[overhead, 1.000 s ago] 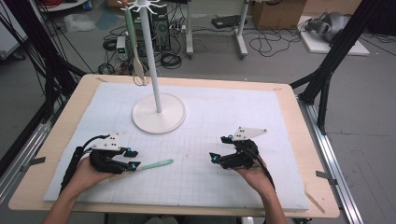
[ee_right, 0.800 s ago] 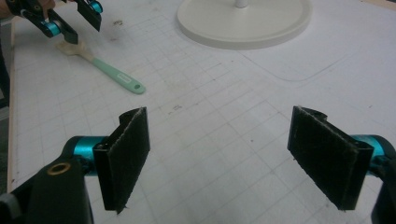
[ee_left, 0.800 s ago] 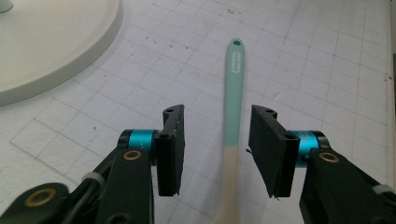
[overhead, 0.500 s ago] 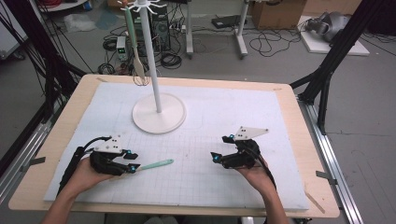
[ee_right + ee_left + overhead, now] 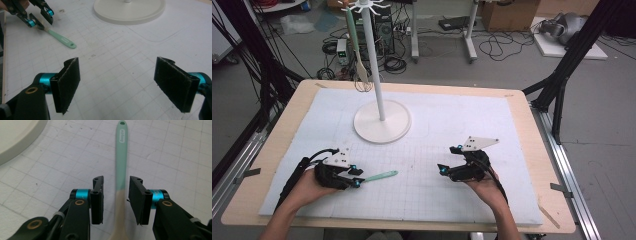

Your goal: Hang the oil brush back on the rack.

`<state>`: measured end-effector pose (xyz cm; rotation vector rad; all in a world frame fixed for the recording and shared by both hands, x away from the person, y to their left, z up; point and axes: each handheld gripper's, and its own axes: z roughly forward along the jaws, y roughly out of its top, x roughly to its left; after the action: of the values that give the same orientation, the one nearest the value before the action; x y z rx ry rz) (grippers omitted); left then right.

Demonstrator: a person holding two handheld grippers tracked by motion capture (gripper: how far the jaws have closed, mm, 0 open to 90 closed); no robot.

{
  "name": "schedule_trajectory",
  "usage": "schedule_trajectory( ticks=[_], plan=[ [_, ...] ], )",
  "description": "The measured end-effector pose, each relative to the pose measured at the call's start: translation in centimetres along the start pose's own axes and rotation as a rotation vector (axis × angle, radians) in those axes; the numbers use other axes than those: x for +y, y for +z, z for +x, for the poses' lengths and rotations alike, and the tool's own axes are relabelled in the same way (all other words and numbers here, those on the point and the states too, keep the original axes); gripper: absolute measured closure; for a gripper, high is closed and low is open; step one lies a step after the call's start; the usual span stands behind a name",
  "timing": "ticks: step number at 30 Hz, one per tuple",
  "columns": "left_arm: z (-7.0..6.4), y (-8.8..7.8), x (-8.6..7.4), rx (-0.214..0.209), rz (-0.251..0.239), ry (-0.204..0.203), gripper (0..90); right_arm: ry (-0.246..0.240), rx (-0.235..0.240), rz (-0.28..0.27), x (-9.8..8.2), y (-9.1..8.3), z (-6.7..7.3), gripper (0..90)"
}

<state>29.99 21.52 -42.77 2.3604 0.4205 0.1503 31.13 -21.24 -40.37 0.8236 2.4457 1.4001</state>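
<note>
My left tool [image 5: 116, 202], closing but not yet clamped, straddles the spatula [image 5: 121, 167], whose handle points to 12 o'clock.

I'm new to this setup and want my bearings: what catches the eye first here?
The tall white stand at the back of the mat, with a green utensil hanging from its top. Near the front left, the left gripper straddles a mint-handled spatula lying flat; its jaws have just been closing, gaps still showing on both sides. The right gripper waits open over bare mat.
</note>
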Motion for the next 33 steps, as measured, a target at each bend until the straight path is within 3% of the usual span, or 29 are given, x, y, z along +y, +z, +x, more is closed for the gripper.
schedule_trajectory(
  ticks=[11, 22, 33],
  plan=[
    [0.03, 0.24, -0.14, -0.014, 0.059, -0.001, 71.4, -0.004, 0.0, 0.001, -0.12, 0.12, -0.06, 19.7],
    [-0.37, 0.43, 0.49, 0.017, 0.108, 0.002, 80.8, -0.008, 0.006, 0.021, -0.3, 0.68, 0.13, 19.7],
    [-0.29, 0.37, 0.26, 0.01, 0.082, -0.007, 81.9, 0.007, 0.016, 0.024, -0.53, 0.98, 0.2, 19.7]
  ],
)
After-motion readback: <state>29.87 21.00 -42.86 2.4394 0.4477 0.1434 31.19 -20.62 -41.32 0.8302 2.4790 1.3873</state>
